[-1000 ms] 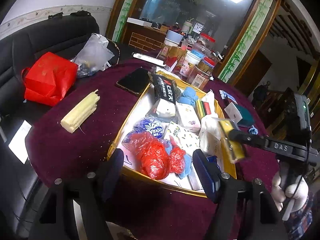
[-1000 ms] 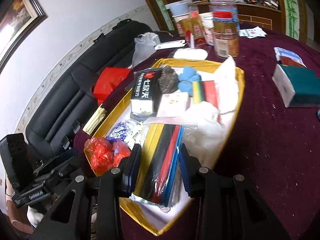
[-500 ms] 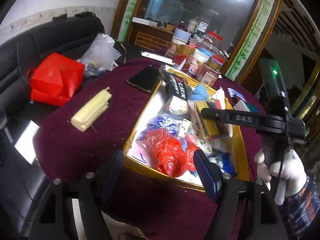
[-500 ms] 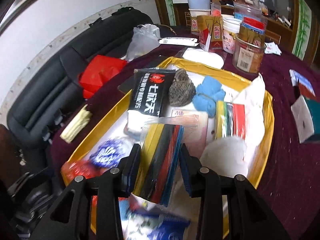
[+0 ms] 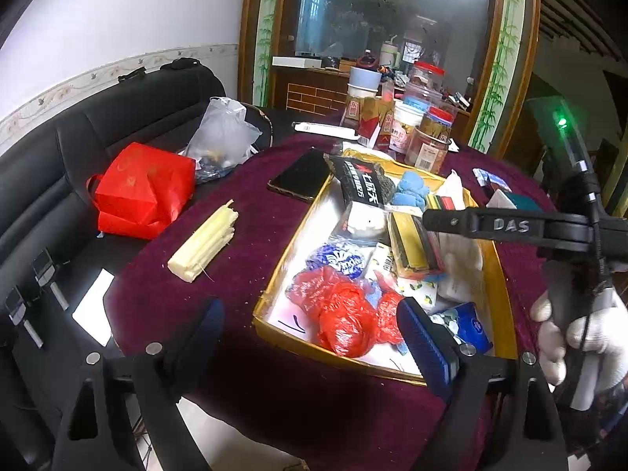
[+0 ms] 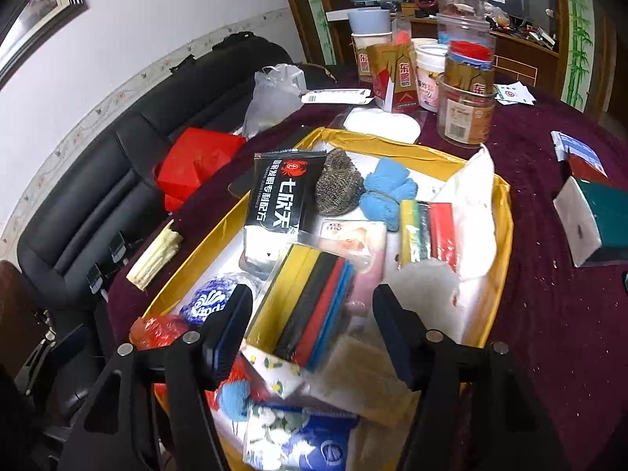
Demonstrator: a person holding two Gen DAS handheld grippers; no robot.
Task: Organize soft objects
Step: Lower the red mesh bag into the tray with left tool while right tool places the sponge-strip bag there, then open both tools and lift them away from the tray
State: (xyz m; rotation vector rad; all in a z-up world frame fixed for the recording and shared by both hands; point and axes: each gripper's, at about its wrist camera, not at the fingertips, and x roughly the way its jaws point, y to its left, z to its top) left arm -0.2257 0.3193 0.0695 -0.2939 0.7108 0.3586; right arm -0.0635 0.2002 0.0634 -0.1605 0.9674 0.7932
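Since a second ago the right gripper has carried the pack of coloured sponges from the tray's near corner further in, and its jaws are opening now. The pack sits between the pads but they're clear of it on both sides, so it's lying loose on the stuff in the yellow tray. The left gripper is opening too, jaws spread wide with nothing pinched, hovering over the tray's near edge above the red plastic bag.

Going left to right in the left wrist view: black sofa, red paper bag on it, clear plastic bag behind that, then a pale bundle of sticks on the maroon tablecloth and a dark phone just beside the tray's far left corner. Inside the tray there's a black packet, a blue-and-white wrapped ball, a blue knit thing, and white tissue along the right side. On the far right a gloved hand holds the right gripper's handle.

The right wrist view also shows a wire scrubber between the black packet and the blue knit thing, a second sponge pack to the right, and jars past the tray's far end.
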